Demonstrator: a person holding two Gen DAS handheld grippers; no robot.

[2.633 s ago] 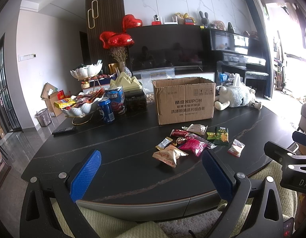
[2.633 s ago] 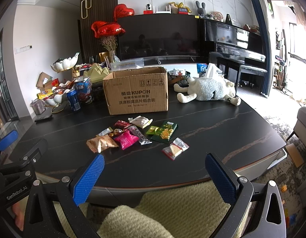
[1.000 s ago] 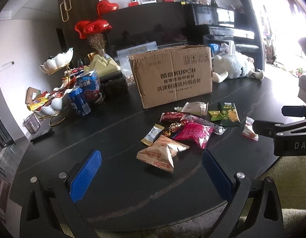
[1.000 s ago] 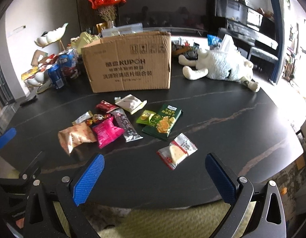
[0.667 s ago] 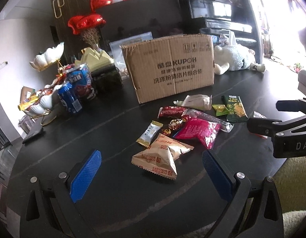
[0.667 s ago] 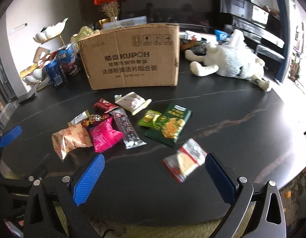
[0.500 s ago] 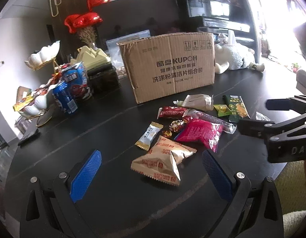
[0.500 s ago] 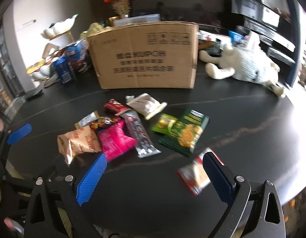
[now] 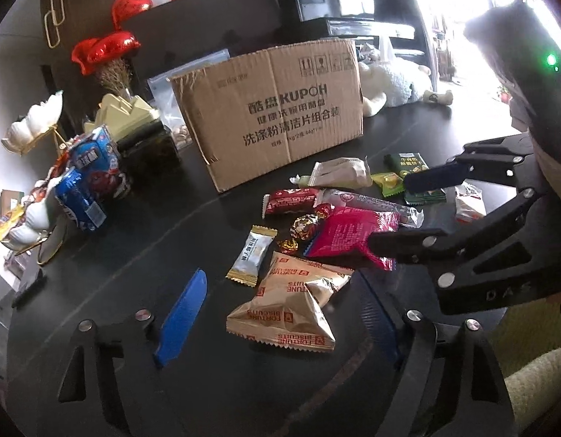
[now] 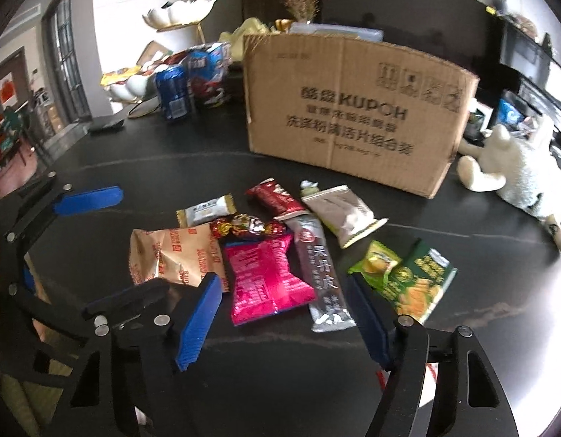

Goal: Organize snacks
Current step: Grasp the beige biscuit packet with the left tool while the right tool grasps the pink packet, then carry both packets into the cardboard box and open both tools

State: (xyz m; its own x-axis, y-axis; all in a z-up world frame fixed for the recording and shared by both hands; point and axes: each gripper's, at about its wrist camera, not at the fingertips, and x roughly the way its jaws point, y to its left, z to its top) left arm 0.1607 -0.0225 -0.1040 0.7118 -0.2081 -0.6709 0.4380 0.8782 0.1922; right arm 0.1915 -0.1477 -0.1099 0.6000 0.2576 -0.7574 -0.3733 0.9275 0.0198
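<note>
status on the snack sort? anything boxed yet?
Done: nothing visibly; the brown cardboard box's inside is hidden. In hand: nothing. The right gripper is open around the pink snack packet; the left gripper is open around the tan biscuit bag. Left: every packet on the black table.

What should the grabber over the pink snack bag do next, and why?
Probably lower the right gripper a little onto the pink snack bag and close. It is open with the bag lying flat between its blue pads, loose on the black table, and the cardboard box waits just behind the pile.
</note>
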